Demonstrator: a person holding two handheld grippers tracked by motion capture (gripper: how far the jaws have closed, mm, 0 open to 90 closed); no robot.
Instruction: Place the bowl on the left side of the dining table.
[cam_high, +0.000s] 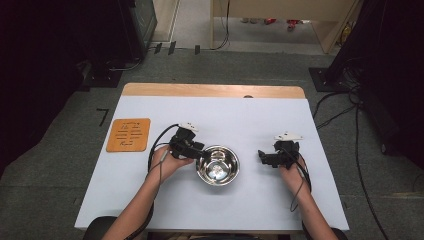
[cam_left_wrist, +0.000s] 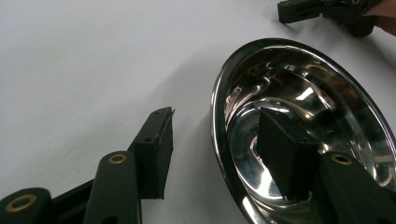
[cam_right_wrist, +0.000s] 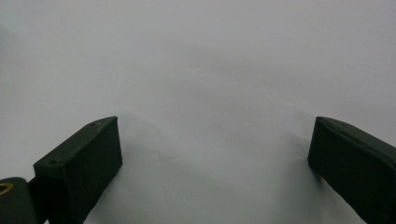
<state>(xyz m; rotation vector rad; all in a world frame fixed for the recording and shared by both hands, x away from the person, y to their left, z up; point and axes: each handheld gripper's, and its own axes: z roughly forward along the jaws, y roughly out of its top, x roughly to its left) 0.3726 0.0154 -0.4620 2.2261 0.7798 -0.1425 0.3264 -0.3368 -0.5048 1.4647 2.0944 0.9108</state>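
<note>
Steel bowl (cam_high: 218, 165) sits mid-bench (cam_high: 250, 120), nothing in it but reflections. Left gripper (cam_left_wrist: 219, 140) straddles the bowl's near-left rim: one jaw inside, one outside on the bench, pads not yet touching the wall. Right gripper (cam_high: 262, 156) rests right of the bowl, well apart, jaws wide, holding nothing. Orange mat (cam_high: 128, 134) lies far left of the bowl.

glossy mirror-polished metal bowl (cam_high: 218, 165), matt white tabletop (cam_high: 250, 125)

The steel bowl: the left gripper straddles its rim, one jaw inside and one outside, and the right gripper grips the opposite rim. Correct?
Not quite. The right gripper rests open on the table, apart from the steel bowl; the high view shows it. The left gripper does straddle the rim.
</note>
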